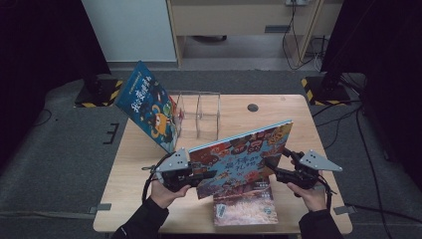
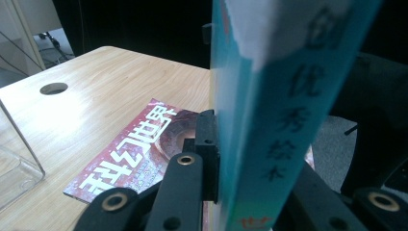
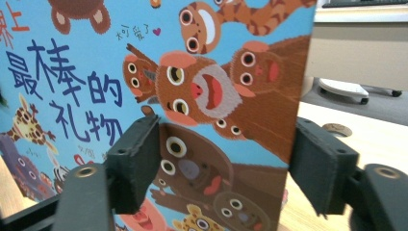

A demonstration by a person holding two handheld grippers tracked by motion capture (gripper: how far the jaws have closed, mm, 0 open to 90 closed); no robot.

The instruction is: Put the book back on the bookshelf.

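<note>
Two tongs handle the animal picture book (image 1: 244,154), lifted at 6 o'clock: left tongs (image 1: 208,175) clamp its spine, right tongs (image 1: 272,167) gape around its edge. Clear rack (image 1: 198,115) at 12 o'clock awaits it.

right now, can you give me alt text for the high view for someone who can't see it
A person's two hands hold grippers at either end of a colourful picture book raised on edge above a wooden table; the left gripper clamps its spine end, while the right gripper is at the other edge. Another book lies flat underneath, and a blue book leans against a clear rack.
</note>
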